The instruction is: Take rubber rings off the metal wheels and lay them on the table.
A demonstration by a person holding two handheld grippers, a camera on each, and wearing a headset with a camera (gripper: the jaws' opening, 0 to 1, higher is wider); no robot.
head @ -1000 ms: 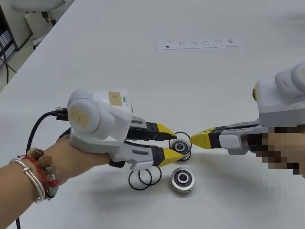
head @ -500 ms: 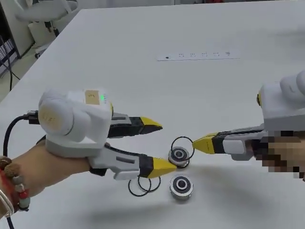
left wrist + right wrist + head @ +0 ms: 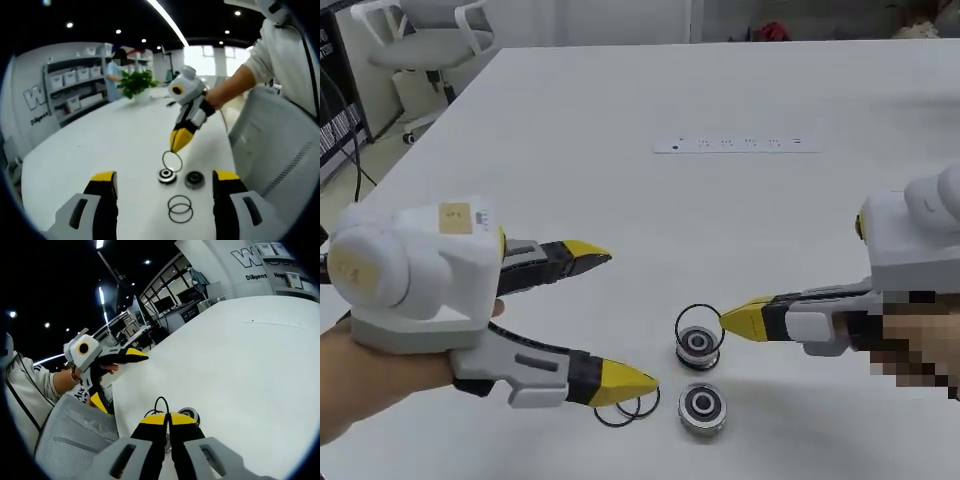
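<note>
Two metal wheels lie on the white table: one [image 3: 697, 343] just off the right gripper's tip, the other [image 3: 703, 405] nearer me. My right gripper [image 3: 732, 318] is shut on a thin black rubber ring [image 3: 682, 318], which stands up over the farther wheel. In the left gripper view that ring [image 3: 172, 161] hangs from the yellow tips above the wheel [image 3: 166, 176]. Two loose rings [image 3: 625, 405] lie overlapping on the table beside the near wheel. My left gripper [image 3: 615, 318] is open, left of the wheels, with nothing between its jaws.
A white power strip [image 3: 735, 145] lies farther back on the table. An office chair [image 3: 430, 40] stands past the far left corner. In the left gripper view, a person stands by shelves [image 3: 75, 85] and a potted plant [image 3: 136, 82] stands at the table's far end.
My left gripper has let go of the farther wheel, opened wide and drawn back to the left. The right gripper keeps the ring pinched and stays put.
</note>
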